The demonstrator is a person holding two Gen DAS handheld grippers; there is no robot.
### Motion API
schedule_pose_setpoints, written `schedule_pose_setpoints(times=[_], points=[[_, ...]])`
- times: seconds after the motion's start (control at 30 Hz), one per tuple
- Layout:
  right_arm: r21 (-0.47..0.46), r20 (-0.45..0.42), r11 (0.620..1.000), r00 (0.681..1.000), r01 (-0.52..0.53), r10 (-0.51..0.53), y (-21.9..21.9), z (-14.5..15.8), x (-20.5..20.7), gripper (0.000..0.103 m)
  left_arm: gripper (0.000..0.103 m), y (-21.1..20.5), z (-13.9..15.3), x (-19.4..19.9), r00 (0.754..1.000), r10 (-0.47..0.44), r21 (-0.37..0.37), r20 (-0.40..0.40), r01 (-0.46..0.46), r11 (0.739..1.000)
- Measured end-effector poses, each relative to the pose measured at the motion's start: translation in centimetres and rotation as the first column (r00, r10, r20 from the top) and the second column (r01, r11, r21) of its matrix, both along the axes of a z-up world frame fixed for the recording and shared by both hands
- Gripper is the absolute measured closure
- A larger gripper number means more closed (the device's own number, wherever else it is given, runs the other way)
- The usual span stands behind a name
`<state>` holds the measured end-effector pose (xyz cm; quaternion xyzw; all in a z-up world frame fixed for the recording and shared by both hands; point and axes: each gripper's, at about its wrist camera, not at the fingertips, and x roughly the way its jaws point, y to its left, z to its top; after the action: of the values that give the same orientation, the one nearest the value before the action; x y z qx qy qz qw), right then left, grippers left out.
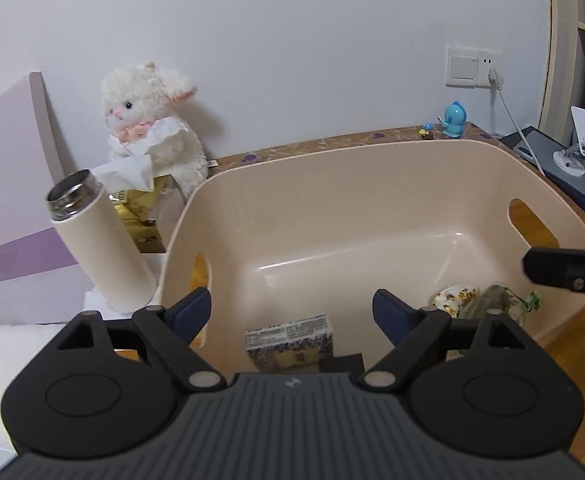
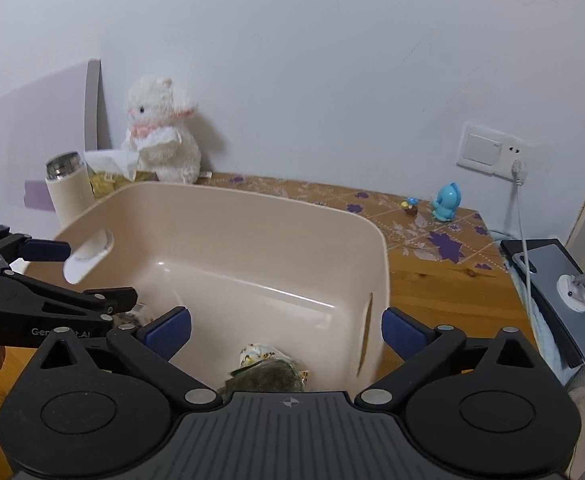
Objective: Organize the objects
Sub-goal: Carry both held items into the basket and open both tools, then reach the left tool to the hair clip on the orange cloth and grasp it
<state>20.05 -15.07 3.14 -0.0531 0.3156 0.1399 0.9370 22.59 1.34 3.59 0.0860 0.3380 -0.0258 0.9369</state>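
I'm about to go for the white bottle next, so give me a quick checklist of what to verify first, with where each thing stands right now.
1. Left gripper open and holding nothing: ok.
2. Right gripper open and holding nothing: ok.
3. White bottle standing upright outside the bin, on its left: ok.
4. Room in the bin: ok; only a small printed box and a floral pouch lie at the near end.
5. Free space around the bottle: not ok; a gold package and tissue sit close behind it.
6. Bottle capped: cannot tell; only a metal top shows.
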Motion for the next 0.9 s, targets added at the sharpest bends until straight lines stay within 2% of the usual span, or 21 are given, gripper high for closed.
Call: schedule_pose_setpoints(times=[0.23, 0.37, 0.43, 0.53, 0.9], points=[[0.004, -0.005, 1.0, 1.0, 0.002, -0.002, -1.5, 0.2, -2.8, 0.0, 0.013, 0.5, 1.0, -3.3, 1.0, 0.009, 0.016, 0.012, -0.009, 1.0], [-0.001, -0.019, 1.0, 1.0, 0.005, -0.005, -2.1, -0.3, -4.4, 0.0, 0.013, 1.3, 1.7, -5.3, 0.998, 0.042, -0.007, 0.045, -0.042, 0.999], [-0.006, -0.025, 1.0, 1.0, 0.006, -0.006, -2.3, -0.5, -5.2, 0.0, 0.009, 1.7, 2.0, -6.0, 0.998, 0.052, -0.018, 0.039, -0.051, 0.999], [-0.011, -0.034, 1.0, 0.999, 0.006, -0.006, -2.5, -0.9, -6.1, 0.0, 0.009, 2.0, 2.0, -7.1, 0.998, 0.056, -0.011, 0.037, -0.055, 0.998], [-0.051, -0.097, 0.999, 0.995, -0.019, 0.014, -1.8, -3.9, -7.6, 0.0, 0.009, 2.5, -1.6, -9.5, 0.997, 0.06, -0.002, -0.048, -0.06, 0.998]])
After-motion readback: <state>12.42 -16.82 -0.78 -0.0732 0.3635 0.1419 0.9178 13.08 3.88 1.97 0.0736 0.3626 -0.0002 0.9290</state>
